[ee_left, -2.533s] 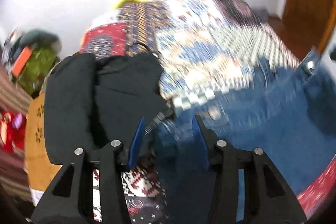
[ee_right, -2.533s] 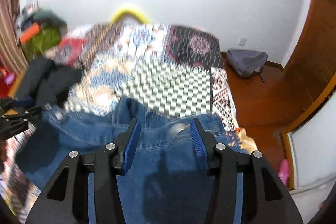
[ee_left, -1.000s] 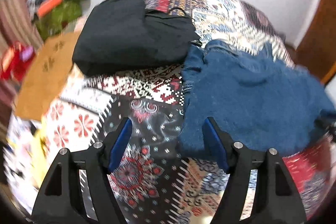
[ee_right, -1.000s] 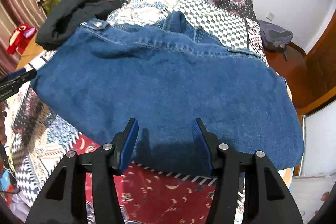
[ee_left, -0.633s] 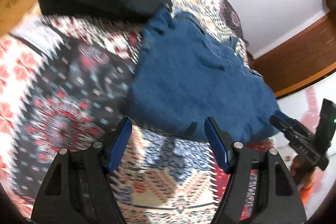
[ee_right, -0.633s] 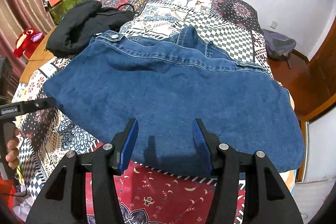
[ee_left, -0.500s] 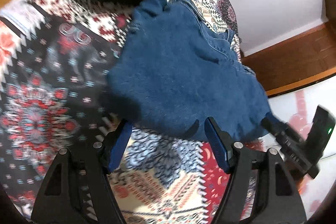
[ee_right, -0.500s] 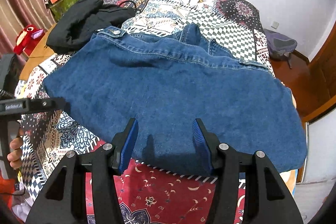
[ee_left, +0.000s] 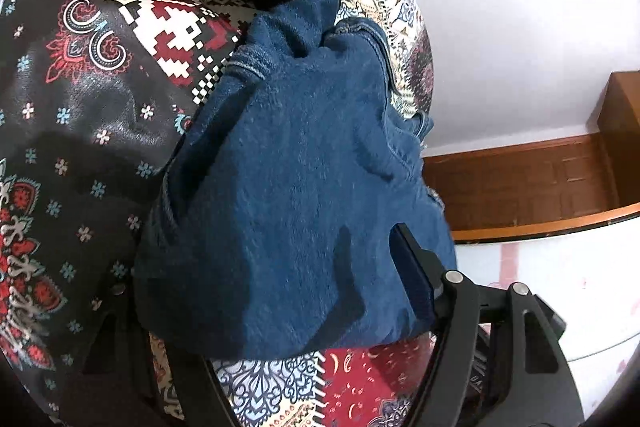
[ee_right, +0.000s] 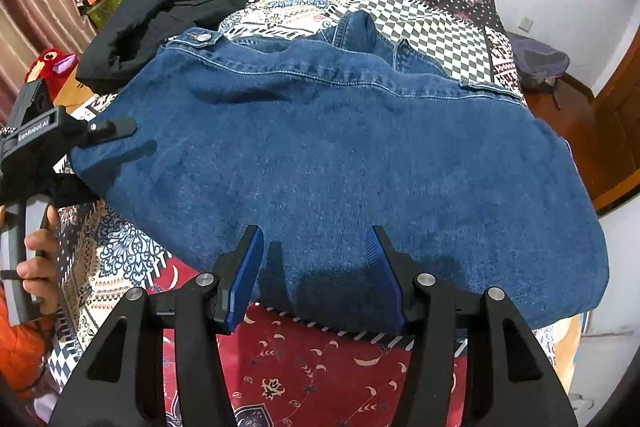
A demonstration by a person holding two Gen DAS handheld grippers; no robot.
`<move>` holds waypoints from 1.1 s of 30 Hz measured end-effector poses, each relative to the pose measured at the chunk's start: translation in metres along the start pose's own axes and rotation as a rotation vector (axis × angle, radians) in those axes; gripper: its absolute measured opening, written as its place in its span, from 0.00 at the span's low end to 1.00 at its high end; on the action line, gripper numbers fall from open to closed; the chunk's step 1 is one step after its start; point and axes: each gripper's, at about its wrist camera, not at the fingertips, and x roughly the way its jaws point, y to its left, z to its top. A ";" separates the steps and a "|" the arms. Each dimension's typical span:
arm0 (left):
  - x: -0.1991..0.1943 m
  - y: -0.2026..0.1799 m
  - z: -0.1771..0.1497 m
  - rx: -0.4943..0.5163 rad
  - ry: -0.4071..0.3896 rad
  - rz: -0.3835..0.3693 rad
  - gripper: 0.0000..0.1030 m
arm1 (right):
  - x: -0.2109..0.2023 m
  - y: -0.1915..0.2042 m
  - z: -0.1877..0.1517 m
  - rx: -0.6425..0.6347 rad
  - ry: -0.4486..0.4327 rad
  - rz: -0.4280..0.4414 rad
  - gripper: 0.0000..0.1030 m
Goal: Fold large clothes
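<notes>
L tongs (ee_left: 280, 291) astride denim jacket (ee_right: 340, 155) edge, unclamped; R tongs (ee_right: 316, 267) open, empty.

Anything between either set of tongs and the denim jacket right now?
Nothing visible. The right tongs hang open just above the near hem of the denim jacket, with clear air between. The left tongs already straddle its side edge. The black garment only borders the far corner.
</notes>
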 end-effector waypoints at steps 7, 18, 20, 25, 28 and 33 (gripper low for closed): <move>-0.007 -0.014 -0.007 0.061 -0.060 0.109 0.30 | 0.002 -0.007 -0.003 0.011 0.010 -0.005 0.48; -0.047 -0.149 -0.032 0.464 -0.258 0.139 0.18 | -0.025 -0.007 0.008 -0.011 -0.031 -0.066 0.48; -0.070 -0.168 -0.030 0.497 -0.299 0.099 0.17 | -0.036 -0.003 0.018 -0.019 -0.065 -0.078 0.48; -0.120 -0.194 -0.038 0.582 -0.396 0.045 0.15 | -0.037 0.013 0.035 0.003 -0.096 -0.001 0.48; -0.147 -0.190 -0.041 0.579 -0.442 0.043 0.13 | -0.018 0.038 0.039 0.011 -0.043 0.102 0.48; -0.170 -0.167 -0.033 0.542 -0.479 0.095 0.12 | 0.022 0.101 0.035 -0.070 0.034 0.214 0.48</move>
